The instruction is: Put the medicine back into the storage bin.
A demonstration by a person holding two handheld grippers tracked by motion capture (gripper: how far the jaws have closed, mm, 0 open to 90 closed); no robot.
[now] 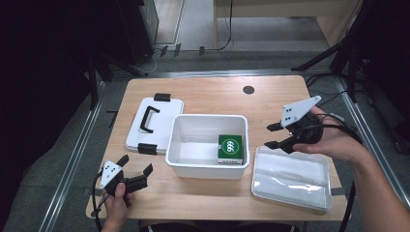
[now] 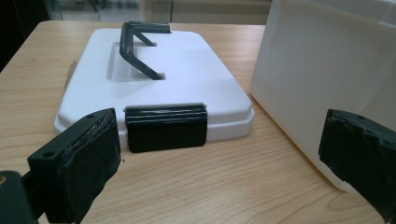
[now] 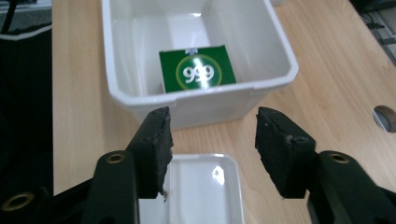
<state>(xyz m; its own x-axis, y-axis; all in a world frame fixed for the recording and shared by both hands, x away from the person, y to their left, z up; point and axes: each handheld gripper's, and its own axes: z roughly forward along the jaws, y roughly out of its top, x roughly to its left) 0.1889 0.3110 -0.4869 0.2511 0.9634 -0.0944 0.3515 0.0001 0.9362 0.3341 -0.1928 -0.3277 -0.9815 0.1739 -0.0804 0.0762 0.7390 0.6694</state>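
Green packet (image 1: 229, 149) lies inside the white tub (image 1: 208, 166) at bench (image 1: 212, 94) centre. Right tool (image 1: 273, 136) hovers beside it, jaws apart, empty. Left tool (image 1: 136, 165) open, empty.

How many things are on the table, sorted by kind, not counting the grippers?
White open bin: 1
White lid with black handle: 1
Green box, inside the bin: 1
Clear plastic tray: 1
Total: 4

table: light wood (image 1: 212, 92), dark round hole at far side (image 1: 248, 90) | floor: grey (image 1: 270, 58), cables far (image 1: 212, 48) | left: dark | far right: wooden furniture (image 1: 338, 19)
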